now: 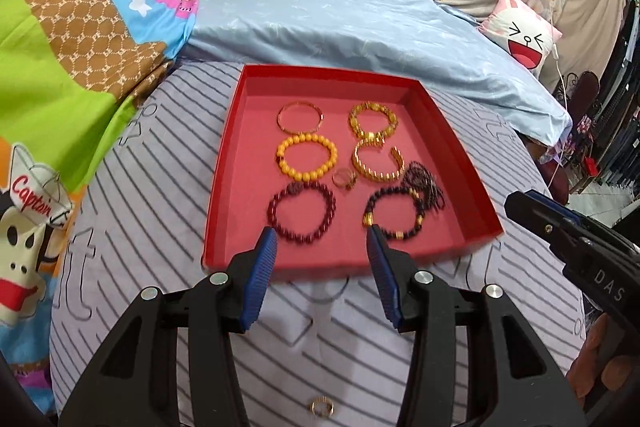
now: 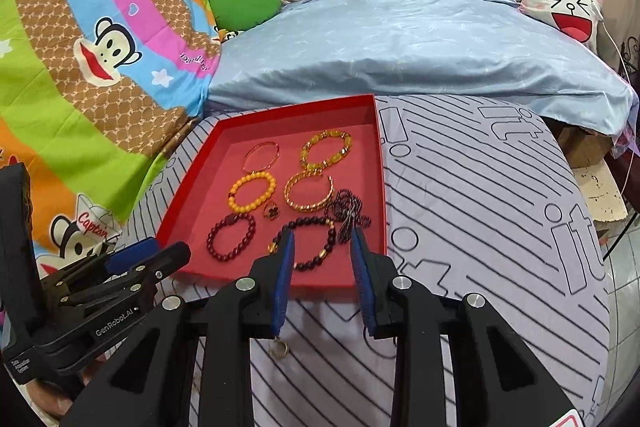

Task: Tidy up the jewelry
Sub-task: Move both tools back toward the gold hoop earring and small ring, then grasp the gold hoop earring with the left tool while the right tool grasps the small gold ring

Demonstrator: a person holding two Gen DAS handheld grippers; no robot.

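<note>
I see the red tray (image 1: 228, 163) on the striped bed cover (image 1: 152, 219), with the jewelry laid out inside it in 2 columns. At the back sit a thin bangle (image 1: 300, 117) and a yellow-gold bracelet (image 1: 373, 122). In the middle row lie an orange bead bracelet (image 1: 306, 157) and a gold cuff (image 1: 378, 163), with a small ring (image 1: 343, 179) between the rows. Nearest me are a dark red bead bracelet (image 1: 302, 213) and a dark bracelet with gold beads (image 1: 394, 213), and a dark beaded necklace (image 1: 426, 187) is bunched at that bracelet's far right side.

My left gripper (image 1: 322, 235) hangs over the tray's near edge, fingers partly apart and holding nothing; the 2 nearest bracelets show just past its fingertips. My right gripper (image 2: 322, 241) also has its fingers narrowly apart and empty, tips over the gold-beaded bracelet and necklace. 1 loose ring (image 1: 322, 407) lies on the bed cover outside the tray, close under the grippers.
</note>
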